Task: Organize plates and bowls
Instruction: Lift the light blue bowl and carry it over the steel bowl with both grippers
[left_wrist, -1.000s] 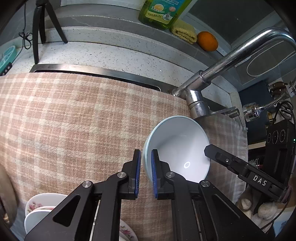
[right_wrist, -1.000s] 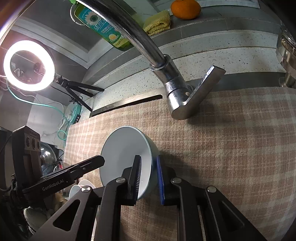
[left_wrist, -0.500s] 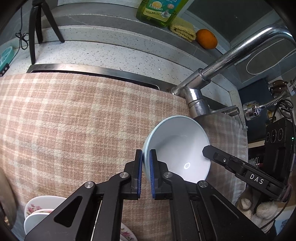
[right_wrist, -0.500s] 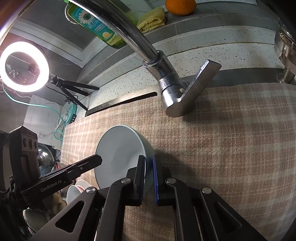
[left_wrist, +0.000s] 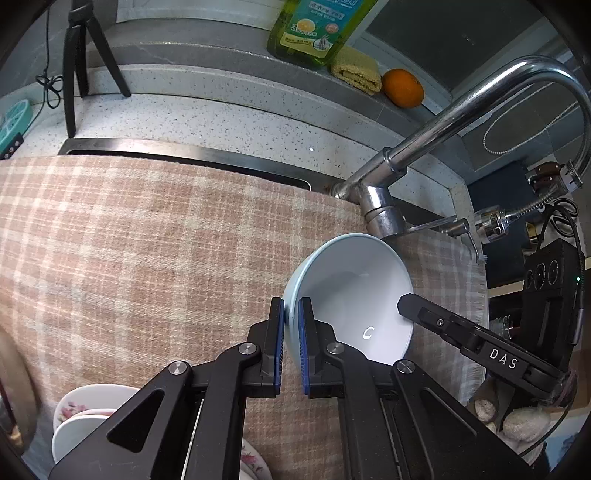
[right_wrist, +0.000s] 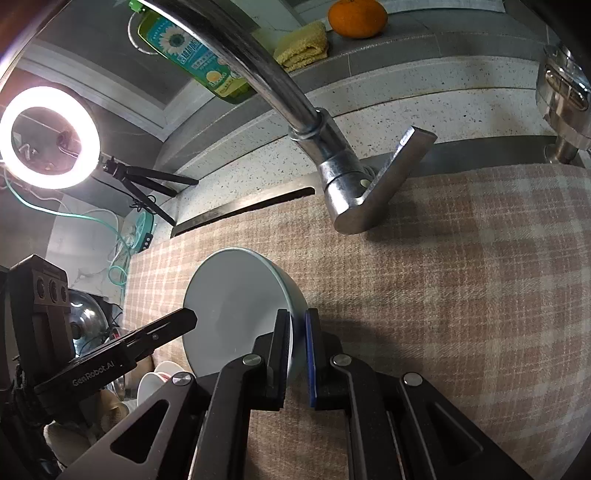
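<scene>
A pale blue bowl (left_wrist: 354, 295) is held tilted above the plaid cloth (left_wrist: 147, 251), below the tap. My left gripper (left_wrist: 291, 336) is shut on its left rim. My right gripper (right_wrist: 298, 343) is shut on the opposite rim of the same bowl (right_wrist: 236, 306). The right gripper's finger also shows in the left wrist view (left_wrist: 458, 332), and the left one in the right wrist view (right_wrist: 129, 347). A stack of floral plates and white bowls (left_wrist: 85, 410) lies at the lower left, partly hidden by my left gripper.
A chrome tap (left_wrist: 384, 206) and its lever (right_wrist: 391, 177) stand just behind the bowl. A dish soap bottle (left_wrist: 314, 29), a yellow sponge (left_wrist: 356, 72) and an orange (left_wrist: 402, 88) sit on the back ledge. A ring light on a tripod (right_wrist: 48, 136) stands at left.
Both grippers closed from a wider gap onto the bowl's rim and now grip it from opposite sides. The bowl has lifted slightly and both views have pulled back a little.
</scene>
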